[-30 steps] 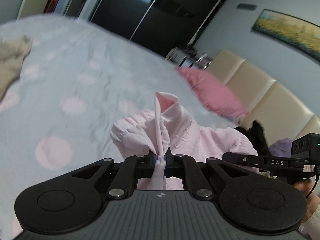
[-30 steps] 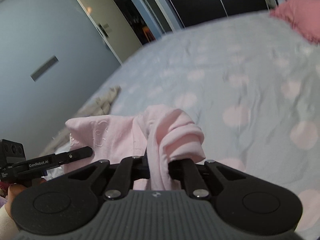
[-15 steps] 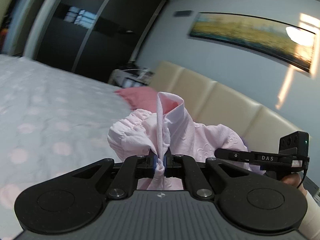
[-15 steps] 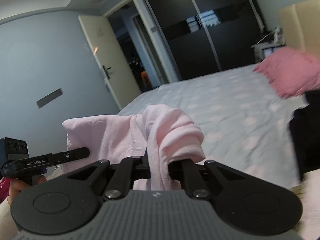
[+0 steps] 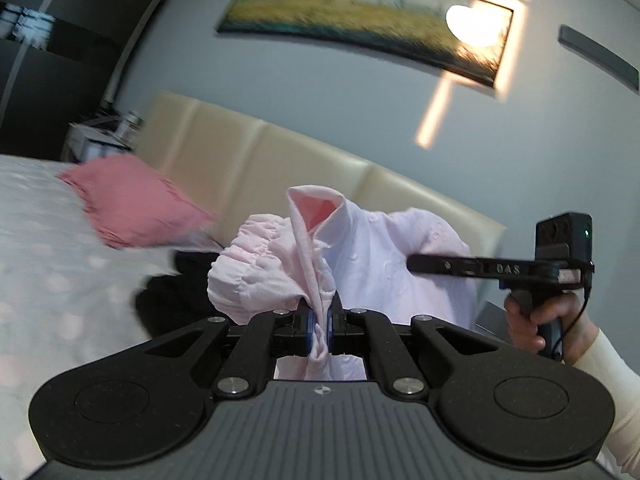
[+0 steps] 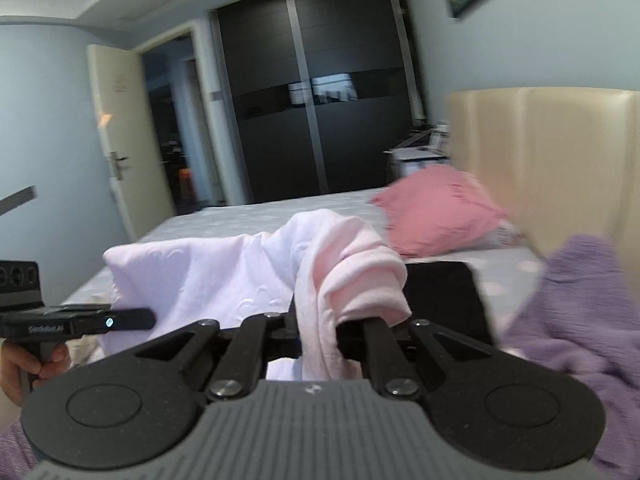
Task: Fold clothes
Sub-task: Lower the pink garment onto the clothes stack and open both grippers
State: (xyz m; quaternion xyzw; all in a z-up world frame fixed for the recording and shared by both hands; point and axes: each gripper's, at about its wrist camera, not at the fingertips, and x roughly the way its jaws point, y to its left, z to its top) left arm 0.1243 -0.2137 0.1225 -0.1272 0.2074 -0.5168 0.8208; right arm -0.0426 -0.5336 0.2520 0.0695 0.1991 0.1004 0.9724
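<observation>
Both grippers, left (image 5: pixel 319 322) and right (image 6: pixel 318 330), are clamped on the pale pink garment (image 5: pixel 360 264), which has been lifted off the bed (image 6: pixel 256 216) since a second ago. Looks like it's being held up mid-air for shaking out before folding.

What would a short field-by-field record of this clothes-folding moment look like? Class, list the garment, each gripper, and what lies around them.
garment: pale pink shirt, bunched, held up between both grippers
left gripper: shut on the pale pink shirt
right gripper: shut on the pale pink shirt
bed: grey cover with pale pink dots
pink pillow: on the bed by the cream headboard
black garment: lying on the bed
purple fleece: right of the black garment
</observation>
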